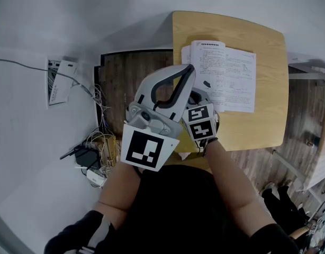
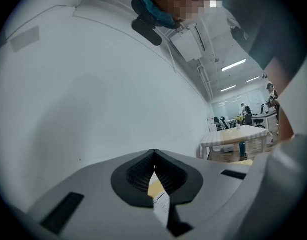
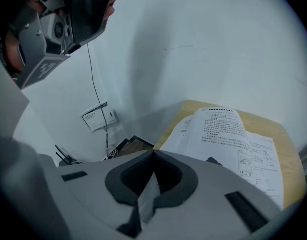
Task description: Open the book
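Both the left gripper [image 2: 153, 155] and the right gripper [image 3: 153, 155] have their jaws squeezed tight together, with nothing held. They hang side by side over the near edge of the table [image 1: 268, 115]. The book [image 1: 226, 75] lies flat on the table with white pages showing. Neither gripper touches it.

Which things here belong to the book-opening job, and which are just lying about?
Job: book lying on the wooden table; left gripper, right gripper, each with jaws shut.
Lying about: small dark item on the page; wall box; cable tangle; power strip.
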